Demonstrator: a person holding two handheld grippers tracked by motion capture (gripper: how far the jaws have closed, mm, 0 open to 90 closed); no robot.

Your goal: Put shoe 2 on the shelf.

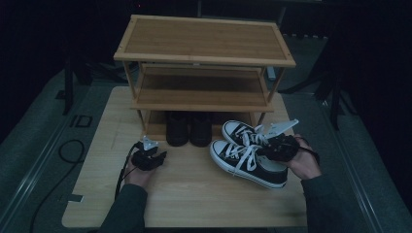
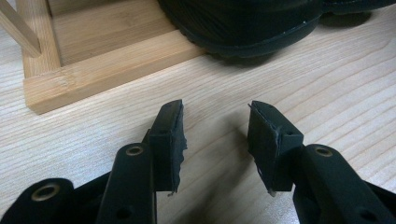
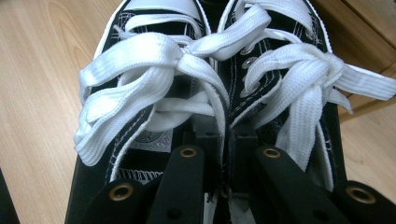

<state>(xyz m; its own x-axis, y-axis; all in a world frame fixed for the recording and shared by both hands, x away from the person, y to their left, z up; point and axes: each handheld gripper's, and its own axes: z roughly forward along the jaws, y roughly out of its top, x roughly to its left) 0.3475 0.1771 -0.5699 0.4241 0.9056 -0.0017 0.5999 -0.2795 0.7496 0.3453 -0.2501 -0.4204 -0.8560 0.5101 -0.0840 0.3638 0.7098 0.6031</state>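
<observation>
High view shows a bamboo shoe rack (image 1: 204,53) standing at the far side of the worktop (image 1: 194,194), and everything else sits in front of it. The pair of black-and-white sneakers (image 1: 248,155) lies just before the rack's right front leg, toes aimed back toward the rack's lowest shelf, which suggests they are bound for a slot there. A pair of dark boots (image 1: 188,128) already fills the left part of that lowest shelf, leaving the space to their right free. The right gripper (image 1: 279,148) is clamped narrow on the inner collars of both sneakers at once; in the right gripper view its jaws pinch the two adjoining walls together below the laces (image 3: 154,70), so one hand can carry the pair. The left gripper (image 1: 148,158) rests in front of the rack's left front leg, jaws apart with nothing between them, probably kept clear as a spare hand
</observation>
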